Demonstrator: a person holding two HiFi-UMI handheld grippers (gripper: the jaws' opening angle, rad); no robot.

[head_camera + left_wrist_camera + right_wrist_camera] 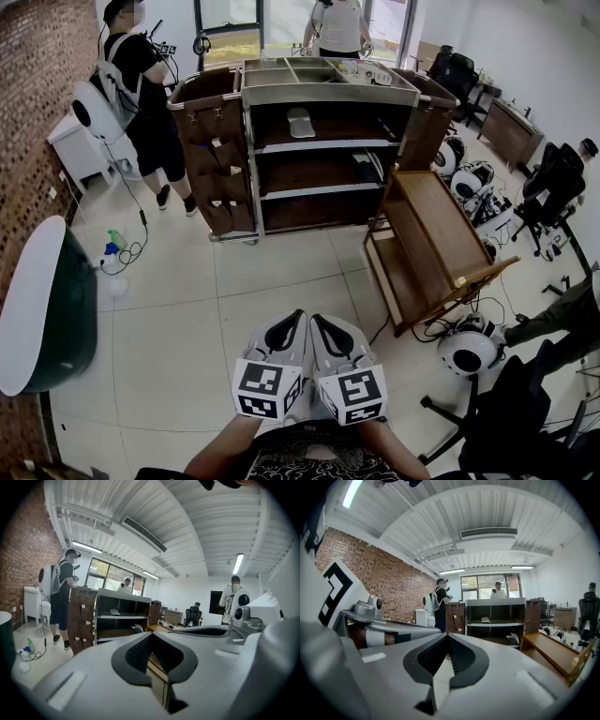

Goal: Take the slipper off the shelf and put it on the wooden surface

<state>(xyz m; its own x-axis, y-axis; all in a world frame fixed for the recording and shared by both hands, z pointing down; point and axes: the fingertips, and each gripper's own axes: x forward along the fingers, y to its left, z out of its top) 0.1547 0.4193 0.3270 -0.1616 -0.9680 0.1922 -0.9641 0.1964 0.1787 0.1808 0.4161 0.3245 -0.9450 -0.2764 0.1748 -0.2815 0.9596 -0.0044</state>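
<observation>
Slipper is lying untouched on the shelf, upper centre; left claw and right claw are hanging shut, empty.

The right claw had its jaws pressed together, with nothing between them. Ahead stood a dark shelf unit with a pale slipper lying on its upper shelf. A wooden surface lay at the right. A person stood by the brick wall.
</observation>
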